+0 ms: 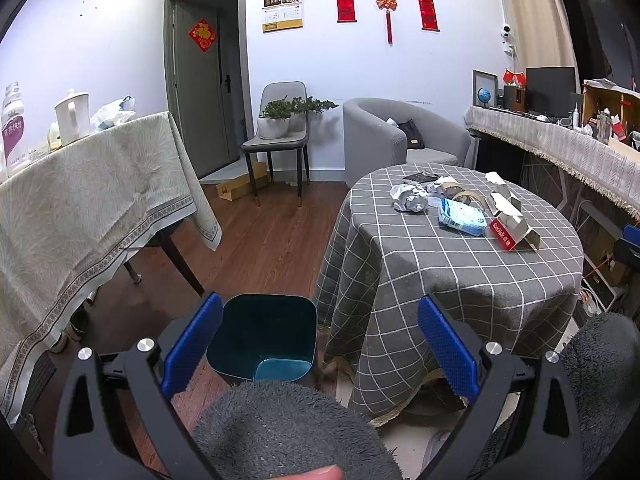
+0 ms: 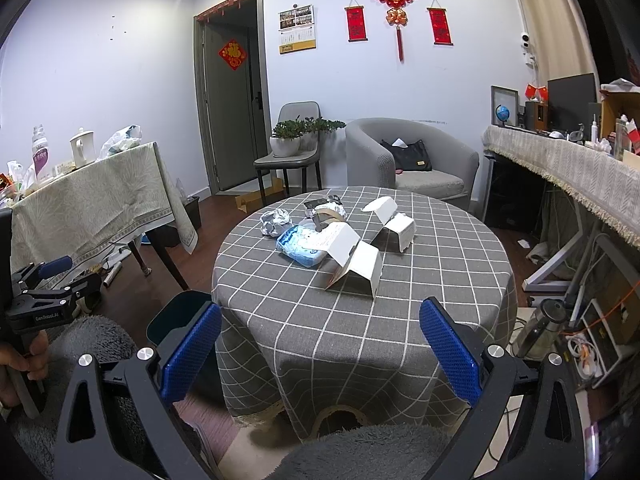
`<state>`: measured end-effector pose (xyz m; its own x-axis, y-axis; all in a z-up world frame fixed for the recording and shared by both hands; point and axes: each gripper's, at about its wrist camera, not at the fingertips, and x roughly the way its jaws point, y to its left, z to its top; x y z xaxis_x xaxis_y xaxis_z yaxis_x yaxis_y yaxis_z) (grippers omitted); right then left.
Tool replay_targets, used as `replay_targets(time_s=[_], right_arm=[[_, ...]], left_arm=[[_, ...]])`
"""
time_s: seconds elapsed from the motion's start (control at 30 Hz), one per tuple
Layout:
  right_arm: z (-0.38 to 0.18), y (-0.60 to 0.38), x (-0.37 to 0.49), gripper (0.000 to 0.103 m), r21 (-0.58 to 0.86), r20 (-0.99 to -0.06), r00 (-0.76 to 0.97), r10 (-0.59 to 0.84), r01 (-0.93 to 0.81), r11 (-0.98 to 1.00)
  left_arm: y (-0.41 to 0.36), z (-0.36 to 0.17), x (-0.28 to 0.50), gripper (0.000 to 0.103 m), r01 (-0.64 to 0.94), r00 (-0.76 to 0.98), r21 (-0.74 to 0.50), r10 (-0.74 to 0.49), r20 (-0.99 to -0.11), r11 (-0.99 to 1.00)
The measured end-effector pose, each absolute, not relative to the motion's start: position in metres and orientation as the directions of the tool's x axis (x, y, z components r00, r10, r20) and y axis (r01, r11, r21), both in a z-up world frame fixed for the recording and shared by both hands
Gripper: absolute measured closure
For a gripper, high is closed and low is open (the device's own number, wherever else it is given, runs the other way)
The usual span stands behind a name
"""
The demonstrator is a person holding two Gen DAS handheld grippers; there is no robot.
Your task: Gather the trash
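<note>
A round table with a grey checked cloth (image 1: pixel 460 272) (image 2: pixel 360 320) carries the trash: a crumpled foil ball (image 1: pixel 410 198) (image 2: pixel 275 220), a blue-and-white plastic packet (image 1: pixel 462 218) (image 2: pixel 298 246), a torn red-and-white carton (image 1: pixel 514 230), folded white card pieces (image 2: pixel 356 258) (image 2: pixel 394 220), and a tape roll (image 1: pixel 466 197) (image 2: pixel 330 212). A teal bin (image 1: pixel 262 340) stands on the floor left of the table, its rim (image 2: pixel 178 316) showing in the right wrist view. My left gripper (image 1: pixel 320 344) hovers open above the bin. My right gripper (image 2: pixel 320 346) is open before the table's near edge. Both hold nothing.
A long table with a pale cloth (image 1: pixel 80 208) stands at the left, holding a kettle and bottles. A chair with potted plants (image 1: pixel 280 128) and a grey armchair (image 1: pixel 396 136) stand behind. A cluttered counter (image 1: pixel 560 136) runs along the right. Grey fleece sleeves (image 1: pixel 288 436) fill the foreground.
</note>
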<state>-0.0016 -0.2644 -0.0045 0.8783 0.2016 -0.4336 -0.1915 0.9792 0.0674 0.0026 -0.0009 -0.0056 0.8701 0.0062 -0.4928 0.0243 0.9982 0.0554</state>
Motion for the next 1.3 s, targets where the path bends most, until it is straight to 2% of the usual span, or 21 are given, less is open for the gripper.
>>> replay_targets(time_s=[1.3], right_arm=[[-0.0108, -0.2642, 0.0001, 0.003, 0.071, -0.435, 0.877, 0.202, -0.191, 0.979]], left_arm=[[-0.0011, -0.002, 0.0008, 0.003, 0.023, 0.873, 0.056, 0.007, -0.488, 0.998]])
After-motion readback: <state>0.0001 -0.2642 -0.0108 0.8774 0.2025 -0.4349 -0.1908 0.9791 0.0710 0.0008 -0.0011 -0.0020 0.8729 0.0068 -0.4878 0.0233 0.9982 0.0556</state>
